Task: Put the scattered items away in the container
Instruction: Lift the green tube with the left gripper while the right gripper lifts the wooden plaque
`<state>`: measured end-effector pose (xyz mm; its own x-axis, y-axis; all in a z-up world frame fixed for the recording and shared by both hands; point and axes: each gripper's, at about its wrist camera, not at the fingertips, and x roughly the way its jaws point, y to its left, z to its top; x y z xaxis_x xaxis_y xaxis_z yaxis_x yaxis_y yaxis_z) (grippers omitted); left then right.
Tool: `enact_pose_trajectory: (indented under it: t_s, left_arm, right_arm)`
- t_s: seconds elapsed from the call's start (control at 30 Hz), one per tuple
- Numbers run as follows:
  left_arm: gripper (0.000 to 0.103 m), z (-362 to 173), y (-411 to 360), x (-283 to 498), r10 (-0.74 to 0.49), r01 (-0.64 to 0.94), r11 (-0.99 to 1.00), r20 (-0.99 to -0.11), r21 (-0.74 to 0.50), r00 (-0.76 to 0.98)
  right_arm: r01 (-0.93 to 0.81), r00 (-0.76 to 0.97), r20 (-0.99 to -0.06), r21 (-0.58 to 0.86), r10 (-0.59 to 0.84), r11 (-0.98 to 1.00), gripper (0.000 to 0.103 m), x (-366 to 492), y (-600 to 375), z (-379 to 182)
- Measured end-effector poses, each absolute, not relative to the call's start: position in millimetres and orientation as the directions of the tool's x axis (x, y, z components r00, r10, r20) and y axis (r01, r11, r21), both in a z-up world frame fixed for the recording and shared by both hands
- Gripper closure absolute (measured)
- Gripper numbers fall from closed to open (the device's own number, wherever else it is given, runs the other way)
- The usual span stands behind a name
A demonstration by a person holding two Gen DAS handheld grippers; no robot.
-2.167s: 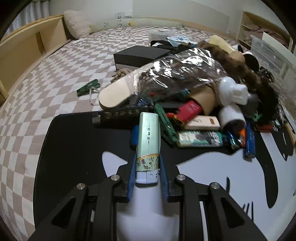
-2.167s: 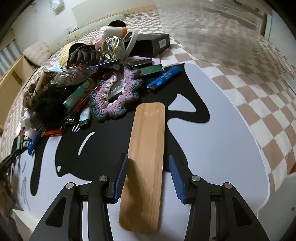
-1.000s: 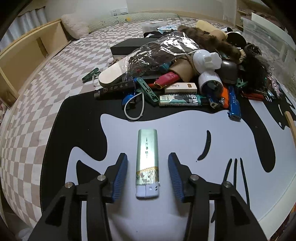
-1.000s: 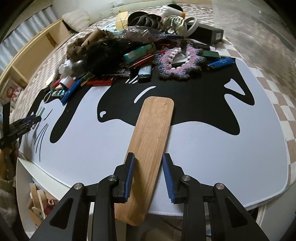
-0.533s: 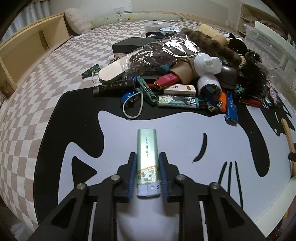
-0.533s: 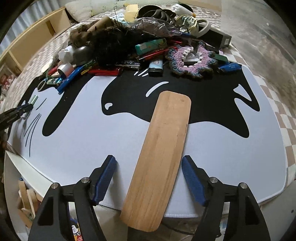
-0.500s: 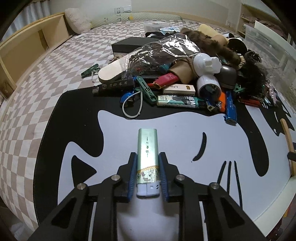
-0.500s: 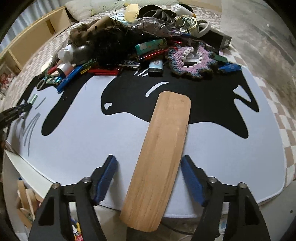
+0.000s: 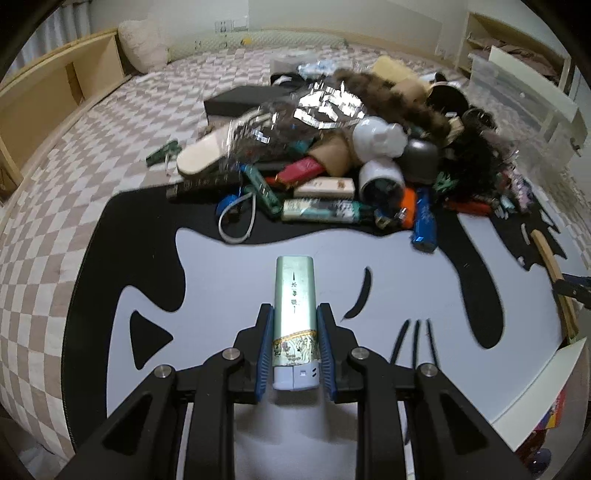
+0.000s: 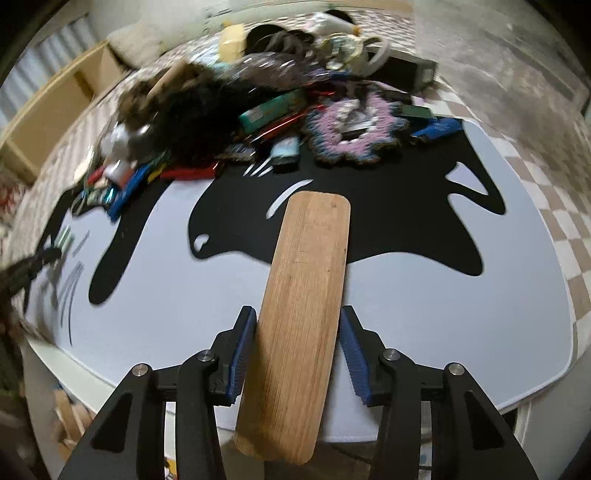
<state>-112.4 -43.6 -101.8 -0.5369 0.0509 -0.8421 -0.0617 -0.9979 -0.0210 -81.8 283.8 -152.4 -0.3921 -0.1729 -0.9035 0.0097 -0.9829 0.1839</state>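
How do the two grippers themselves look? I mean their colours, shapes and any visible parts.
The left gripper and the right gripper look alike: black angular linkage arms joined by round silver bolts, ending in two fingers faced with blue ribbed pads. No cables, markings, hands or sleeves are visible.

Surface: brown-and-white checkered bedspread (image 9: 66, 206), filling the frame's left and middle.
Upper left: light wooden open shelf unit (image 9: 55, 96); fluffy cream pillow (image 9: 142, 40) beside it.
Top: plain white wall (image 9: 332, 14).
Upper right: light wooden bookcase (image 9: 517, 37); clear plastic storage bin (image 9: 517, 92).
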Motion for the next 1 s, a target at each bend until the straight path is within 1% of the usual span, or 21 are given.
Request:
enact_pose_trajectory:
  t_s: [0.2, 0.4, 0.5, 0.53, 0.57, 0.63, 0.8, 0.93, 0.97, 1.0]
  left_arm:
    - [0.08, -81.3, -36.3, -104.9, 0.076, -0.068, -0.997, -0.808, -0.044, -0.584]
    - [0.08, -66.1, -30.9, -95.5, 0.093, -0.075, -0.995, -0.781, -0.058, -0.617]
    - [0.08, -57.2, -29.0, -92.1, 0.091, -0.074, -0.996, -0.766, -0.057, -0.636]
    - [0.08, -54.7, -28.5, -91.0, 0.09, -0.074, -0.996, -0.762, -0.055, -0.641]
    - [0.08, -52.1, -28.1, -89.8, 0.091, -0.075, -0.996, -0.758, -0.056, -0.646]
    - [0.08, -47.0, -27.0, -87.2, 0.097, -0.08, -0.995, -0.749, -0.059, -0.655]
    - [0.08, -44.2, -22.9, -85.5, 0.099, -0.089, -0.995, -0.744, -0.054, -0.66]
    - [0.08, -46.7, -22.2, -84.3, 0.095, -0.094, -0.995, -0.748, -0.044, -0.657]
    - [0.08, -47.3, -23.1, -84.5, 0.094, -0.092, -0.995, -0.749, -0.044, -0.656]
    - [0.08, -47.9, -24.3, -85.0, 0.094, -0.089, -0.995, -0.75, -0.046, -0.655]
  right_arm:
    - [-0.119, -0.427, -0.884, 0.263, -0.19, -0.957, 0.056, -85.0, 317.0, -142.2]
    - [-0.198, -0.481, -0.856, 0.318, -0.191, -0.927, 0.057, -83.4, 341.0, -124.7]
    - [-0.211, -0.512, -0.835, 0.348, -0.201, -0.913, 0.058, -83.4, 348.6, -113.4]
    - [-0.211, -0.523, -0.827, 0.36, -0.207, -0.909, 0.082, -82.8, 350.0, -109.3]
    - [-0.21, -0.534, -0.819, 0.372, -0.212, -0.904, 0.089, -82.1, 351.5, -105.1]
    - [-0.206, -0.552, -0.796, 0.417, -0.247, -0.885, 0.089, -81.0, 352.6, -97.4]
    - [-0.176, -0.562, -0.8, 0.362, -0.208, -0.916, 0.089, -89.3, 341.2, -95.8]
    - [-0.165, -0.52, -0.823, 0.359, -0.228, -0.919, 0.089, -91.0, 336.3, -114.7]
    - [-0.153, -0.513, -0.829, 0.343, -0.223, -0.927, 0.086, -88.7, 332.7, -116.0]
    - [-0.139, -0.508, -0.834, 0.324, -0.214, -0.936, 0.081, -86.2, 328.6, -116.7]
